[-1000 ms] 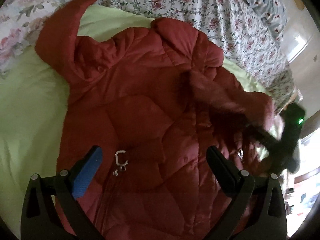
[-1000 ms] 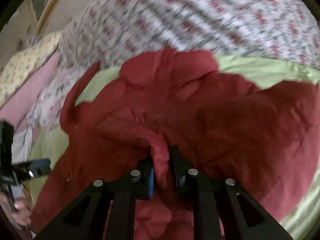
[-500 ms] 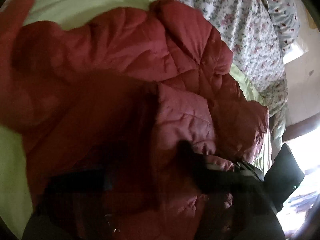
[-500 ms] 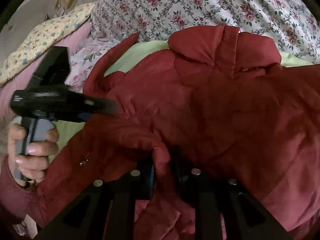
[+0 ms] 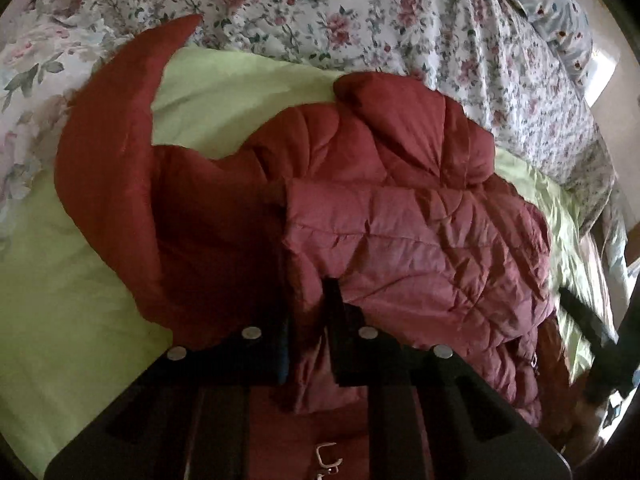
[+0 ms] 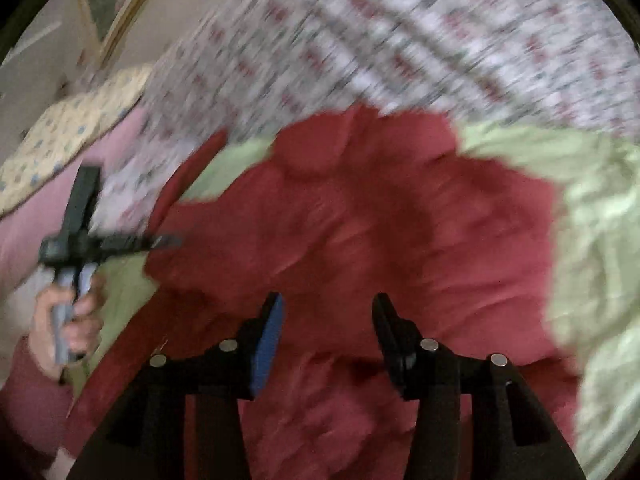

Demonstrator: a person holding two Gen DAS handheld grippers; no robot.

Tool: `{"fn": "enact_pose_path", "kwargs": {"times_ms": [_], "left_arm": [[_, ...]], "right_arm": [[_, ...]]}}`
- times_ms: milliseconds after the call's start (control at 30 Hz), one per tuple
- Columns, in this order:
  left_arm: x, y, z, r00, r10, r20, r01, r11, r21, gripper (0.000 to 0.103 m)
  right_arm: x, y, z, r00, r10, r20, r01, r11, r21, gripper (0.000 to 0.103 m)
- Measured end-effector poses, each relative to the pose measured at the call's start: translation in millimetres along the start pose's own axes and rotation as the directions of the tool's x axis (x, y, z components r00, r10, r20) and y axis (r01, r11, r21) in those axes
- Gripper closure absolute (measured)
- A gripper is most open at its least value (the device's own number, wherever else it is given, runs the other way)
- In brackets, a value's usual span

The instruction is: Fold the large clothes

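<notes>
- Your left hand-held gripper (image 5: 306,322) had just been closing, and its jaws stood narrow, pinching a fold of the red quilted jacket (image 5: 400,248) between the pads.
- The pinched fold was the edge of a paler, folded-over part of the jacket, which lay ahead and to the right of those fingers.
- The jacket lay on a light green sheet (image 5: 72,300) on the bed; one sleeve (image 5: 116,128) curved up and away to the far left of your left hand-held gripper.
- A flowered bedcover (image 5: 360,12) lay beyond the jacket.
- Your right hand-held gripper (image 6: 328,336) had just been opening; its jaws stood partly apart above the jacket (image 6: 380,216), and nothing was pinched between them.
- That view was blurred, so you could not tell whether its fingertips touched the cloth.
- To the left of the right hand-held gripper, your left hand (image 6: 64,320) gripped the handle of the other tool.
</notes>
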State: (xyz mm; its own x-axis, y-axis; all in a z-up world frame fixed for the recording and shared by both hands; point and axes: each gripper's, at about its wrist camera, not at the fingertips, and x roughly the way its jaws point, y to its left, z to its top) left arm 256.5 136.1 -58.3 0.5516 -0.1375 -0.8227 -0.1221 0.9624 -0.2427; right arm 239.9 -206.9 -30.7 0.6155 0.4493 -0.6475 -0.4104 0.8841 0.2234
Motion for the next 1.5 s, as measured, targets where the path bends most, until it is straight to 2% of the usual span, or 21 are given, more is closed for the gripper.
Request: {"fn": "enact_pose_path", "kwargs": {"times_ms": [100,167,267,367,433,533,600,633,667,700,767,867,1000,1033,1167,1333,1400,1467,1500], "left_arm": [[7.2,-6.3,-8.1,0.998,0.064,0.008,-0.064,0.997,0.045,0.089],[5.5,-5.4,-12.8,0.996,0.092,0.018,-0.093,0.995,0.043,0.081],[-20.4,-3.7,-19.3,0.987,0.127,0.099,-0.129,0.992,0.007,0.080],[-45.4,-10.5,-22.4,0.985,0.059,0.164,-0.063,0.998,0.020,0.080],[-44.8,-24.5,-21.8,0.988,-0.010,0.154,0.000,0.998,0.059,0.080],[-26.0,-43.5,-22.5,0.993,0.003,0.121,-0.015,0.995,0.103,0.077],[-3.3,-48.2,-23.4,0.995,0.057,0.082,-0.066,0.991,0.113,0.073],[14.5,-45.7,-24.8,0.992,0.115,0.046,-0.119,0.986,0.112,0.072],[25.1,-42.6,-27.8,0.990,0.140,0.021,-0.142,0.984,0.107,0.072],[37.9,-34.7,-31.2,0.990,0.138,-0.004,-0.137,0.986,0.093,0.071],[46.1,-22.9,-35.8,0.995,0.104,-0.006,-0.103,0.992,0.070,0.069],[44.2,-21.4,-36.0,0.995,0.103,-0.007,-0.103,0.992,0.076,0.069],[45.4,-20.1,-37.8,0.994,0.111,0.005,-0.111,0.991,0.080,0.069],[45.0,-21.5,-40.7,0.993,0.113,0.012,-0.114,0.990,0.079,0.069],[42.2,-24.0,-49.8,0.993,0.115,0.040,-0.118,0.990,0.073,0.069],[29.8,-21.0,-54.5,0.993,0.107,0.054,-0.110,0.992,0.066,0.069],[16.4,-18.2,-58.1,0.994,0.094,0.056,-0.097,0.994,0.052,0.066],[-1.4,-11.1,-62.1,0.992,0.096,0.077,-0.098,0.995,0.028,0.052],[-10.0,-6.6,-64.0,0.990,0.110,0.088,-0.112,0.994,0.015,0.049]], "right_arm": [[16.9,-15.2,8.4,0.994,-0.105,-0.016,0.105,0.995,-0.001,0.053],[42.7,-28.3,6.6,0.985,-0.150,-0.087,0.151,0.988,0.005,0.053],[66.9,-41.3,-4.3,0.973,-0.171,-0.154,0.177,0.984,0.023,0.053],[71.2,-42.0,-11.5,0.969,-0.192,-0.155,0.196,0.980,0.016,0.053],[72.0,-41.4,-12.1,0.966,-0.204,-0.156,0.208,0.978,0.008,0.053],[73.6,-40.2,-12.0,0.963,-0.217,-0.162,0.219,0.976,-0.006,0.052],[72.7,-40.6,-14.5,0.963,-0.218,-0.160,0.220,0.975,-0.003,0.052],[73.3,-43.2,-13.4,0.963,-0.215,-0.160,0.218,0.976,0.001,0.052],[72.8,-43.9,-13.8,0.965,-0.211,-0.158,0.214,0.977,0.004,0.052],[72.4,-43.4,-13.2,0.966,-0.208,-0.155,0.211,0.977,0.006,0.052],[71.4,-43.6,-14.0,0.967,-0.204,-0.151,0.207,0.978,0.010,0.052],[65.0,-40.5,-13.4,0.968,-0.208,-0.139,0.213,0.977,0.023,0.052],[41.4,-23.8,-13.3,0.984,-0.175,-0.033,0.176,0.984,0.001,0.050],[42.7,-20.7,-14.4,0.984,-0.176,-0.036,0.175,0.984,-0.015,0.052],[73.9,-22.5,-25.7,0.966,-0.205,-0.160,0.199,0.979,-0.051,0.051],[72.4,-21.4,-25.0,0.964,-0.214,-0.157,0.208,0.977,-0.053,0.051],[60.9,-23.4,-21.8,0.973,-0.182,-0.144,0.182,0.983,-0.019,0.051],[38.3,-21.3,-19.0,0.983,-0.148,-0.106,0.150,0.989,0.014,0.050],[26.1,-18.6,-17.6,0.989,-0.122,-0.087,0.125,0.992,0.025,0.049]]}}
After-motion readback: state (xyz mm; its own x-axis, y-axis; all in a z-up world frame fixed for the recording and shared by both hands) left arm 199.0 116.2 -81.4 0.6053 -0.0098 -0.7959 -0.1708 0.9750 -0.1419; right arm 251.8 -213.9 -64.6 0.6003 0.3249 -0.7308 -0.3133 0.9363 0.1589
